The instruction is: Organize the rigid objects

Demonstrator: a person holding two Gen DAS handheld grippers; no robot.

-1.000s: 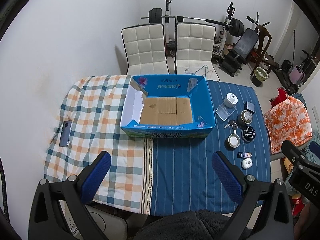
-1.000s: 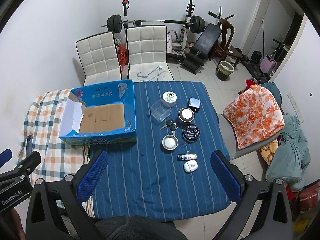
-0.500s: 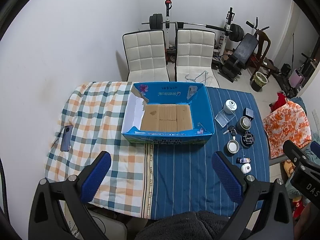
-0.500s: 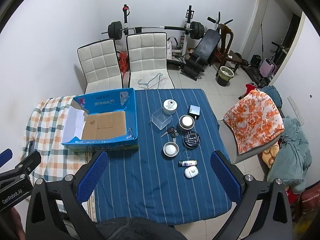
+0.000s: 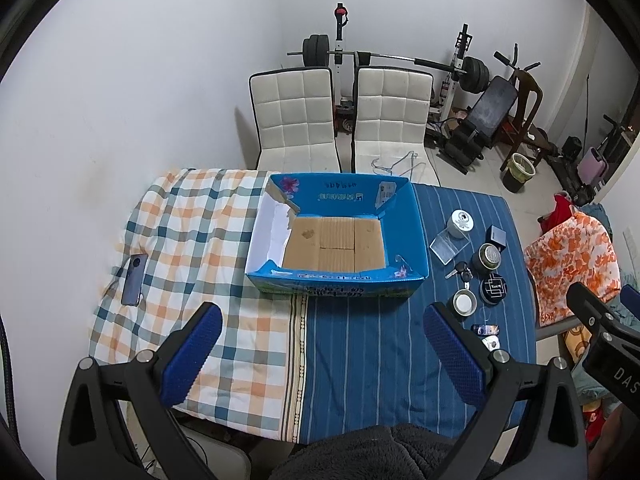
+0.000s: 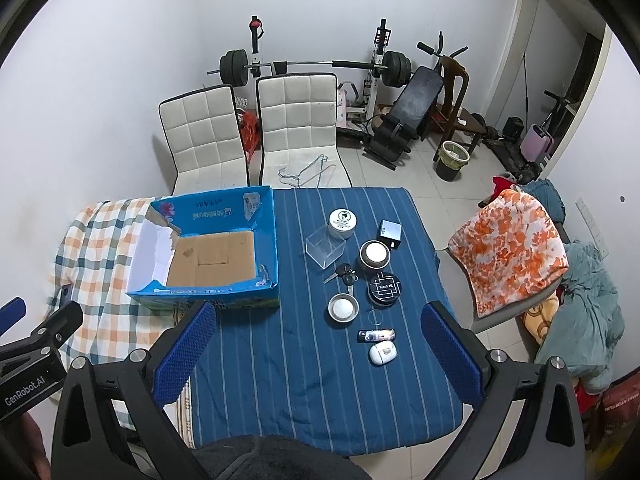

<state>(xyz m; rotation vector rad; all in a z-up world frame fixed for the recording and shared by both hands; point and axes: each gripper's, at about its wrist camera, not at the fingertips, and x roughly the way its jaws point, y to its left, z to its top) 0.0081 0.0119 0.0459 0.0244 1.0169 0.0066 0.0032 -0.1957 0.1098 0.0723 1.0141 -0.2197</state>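
Observation:
An empty blue cardboard box with a brown floor sits mid-table. Right of it on the blue striped cloth lie several small items: a white jar, a clear plastic box, a dark cube, a round tin, keys, a black round case, a small metal cup, a small tube and a white mouse-like object. My left gripper and right gripper hang high above the table, both open and holding nothing.
A phone lies on the checked cloth at the table's left. Two white chairs stand behind the table, with gym equipment beyond. An orange patterned cloth covers a seat at the right.
Both grippers have risen and pulled back, so the table and box look smaller and more of the room shows. Nothing on the table has moved.

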